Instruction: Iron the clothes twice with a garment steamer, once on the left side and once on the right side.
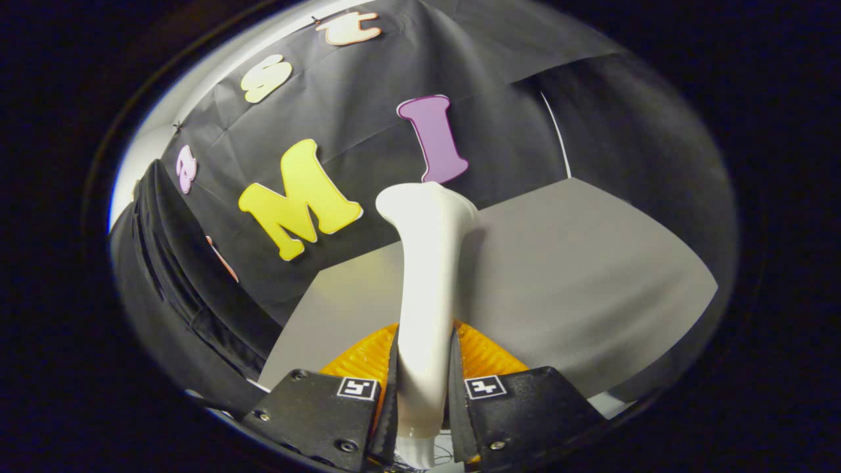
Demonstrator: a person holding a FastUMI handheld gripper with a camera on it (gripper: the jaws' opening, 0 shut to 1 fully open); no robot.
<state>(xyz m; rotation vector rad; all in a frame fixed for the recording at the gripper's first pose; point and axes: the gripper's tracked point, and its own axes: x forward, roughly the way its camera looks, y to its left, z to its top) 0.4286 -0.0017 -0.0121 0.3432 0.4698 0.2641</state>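
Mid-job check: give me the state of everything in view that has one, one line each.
Gripper: shut on the garment steamer, both fingers pressing its handle.
Garment steamer: held, white body running ahead between the fingers, head lifted above the grey surface.
Dark garment: hanging off to one side, apart from the steamer's head.

Beyond my fingers lies a flat grey matte table top. Its far edge meets the black cloth wall of the booth. A black hanging garment comes down beside its left corner. My gripper clamps the white smooth plastic garment steamer from both sides, in front of this surface.
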